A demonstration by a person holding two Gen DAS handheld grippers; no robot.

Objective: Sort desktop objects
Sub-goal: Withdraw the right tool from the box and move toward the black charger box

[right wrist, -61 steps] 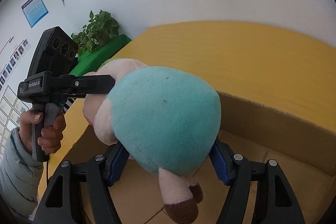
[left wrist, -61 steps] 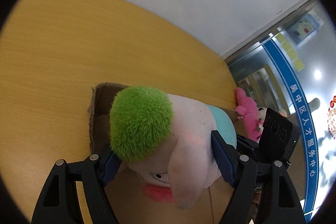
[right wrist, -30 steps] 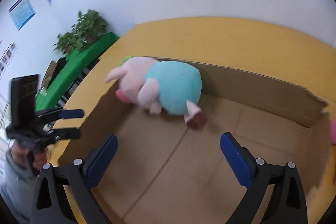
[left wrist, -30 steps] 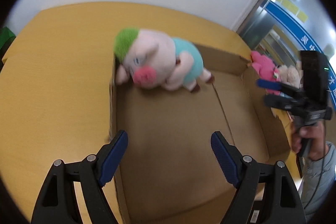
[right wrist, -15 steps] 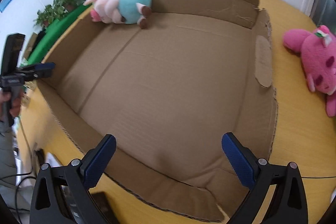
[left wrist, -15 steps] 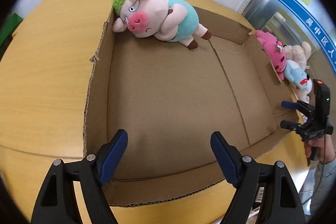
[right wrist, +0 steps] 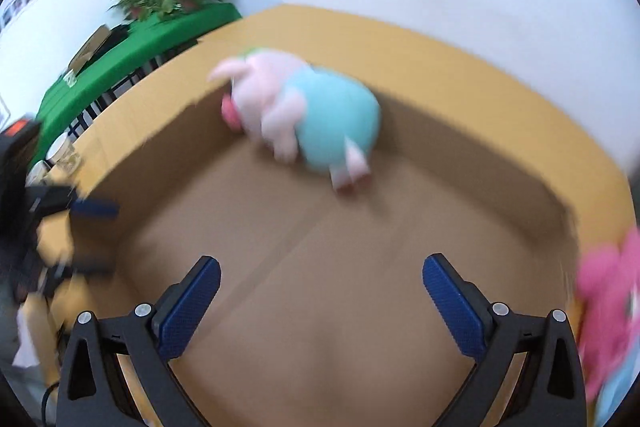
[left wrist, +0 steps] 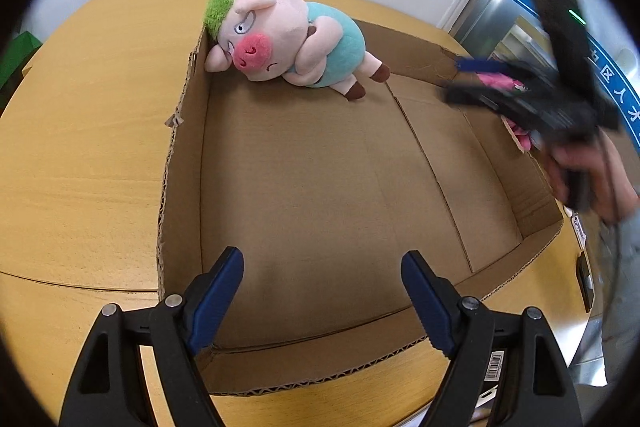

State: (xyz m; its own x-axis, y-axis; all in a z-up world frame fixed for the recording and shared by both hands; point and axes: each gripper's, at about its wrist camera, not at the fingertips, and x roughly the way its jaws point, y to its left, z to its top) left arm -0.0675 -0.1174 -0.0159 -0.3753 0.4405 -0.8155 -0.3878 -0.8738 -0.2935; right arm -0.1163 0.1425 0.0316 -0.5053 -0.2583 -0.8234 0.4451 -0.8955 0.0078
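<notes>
Pig plush (left wrist: 288,43) lies at 11 o'clock corner of cardboard box (left wrist: 320,187), tucked against wall so room stays for more. Left gripper (left wrist: 322,291), right gripper (right wrist: 320,301): fingers apart, holding nothing. Pink plush (right wrist: 612,307) waits outside, 3 o'clock.

White Chinese characters on a blue wall band (left wrist: 624,83) at the right edge of the left wrist view read 区, 人 and 才 in part, and a barcode sticker (left wrist: 494,364) on the left claw (left wrist: 322,293) carries digits too small to read.
</notes>
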